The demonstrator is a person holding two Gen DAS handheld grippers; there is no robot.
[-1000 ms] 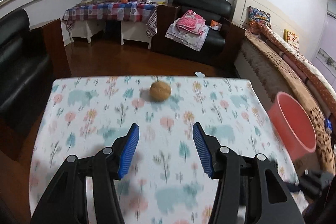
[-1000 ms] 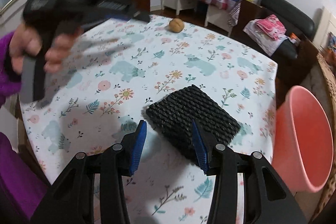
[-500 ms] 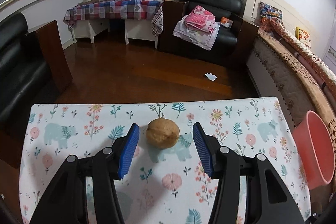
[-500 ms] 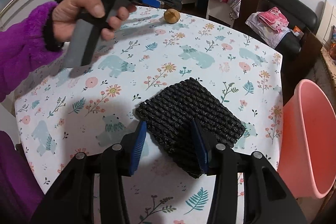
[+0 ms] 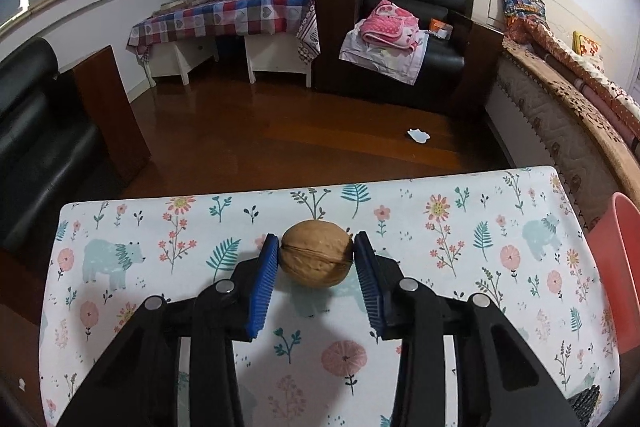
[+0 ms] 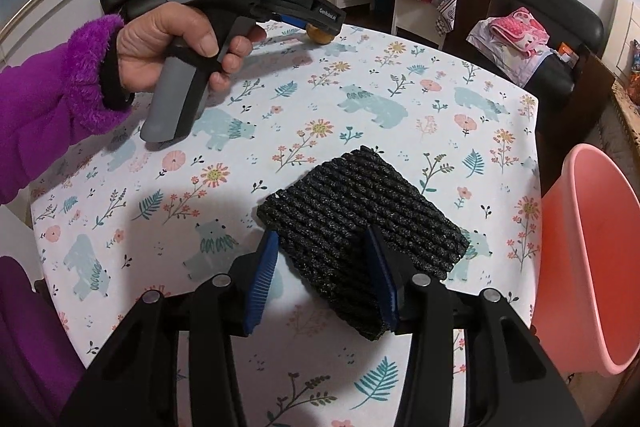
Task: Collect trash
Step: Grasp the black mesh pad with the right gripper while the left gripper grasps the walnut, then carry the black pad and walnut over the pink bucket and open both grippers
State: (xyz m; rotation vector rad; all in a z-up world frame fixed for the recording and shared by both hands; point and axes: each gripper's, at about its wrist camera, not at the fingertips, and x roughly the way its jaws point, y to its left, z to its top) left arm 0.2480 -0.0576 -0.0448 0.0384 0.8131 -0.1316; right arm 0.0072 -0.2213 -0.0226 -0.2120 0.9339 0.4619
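A brown walnut (image 5: 315, 253) lies near the far edge of the flowered tablecloth (image 5: 440, 227). My left gripper (image 5: 316, 259) has its blue pads closed against both sides of the walnut. In the right wrist view the left gripper (image 6: 320, 23) is at the far side of the table, with the walnut (image 6: 320, 35) at its tips. My right gripper (image 6: 324, 267) is open, its jaws either side of the near corner of a black woven pad (image 6: 360, 223) lying flat on the table.
A pink bucket (image 6: 592, 251) stands beside the table's right edge; it also shows in the left wrist view (image 5: 618, 267). Beyond the table are a wooden floor, black sofas, a bed and a scrap of paper (image 5: 418, 135) on the floor.
My left gripper moved forward to the walnut and closed its pads on it. My right gripper edged a little closer over the black pad's corner and stayed open.
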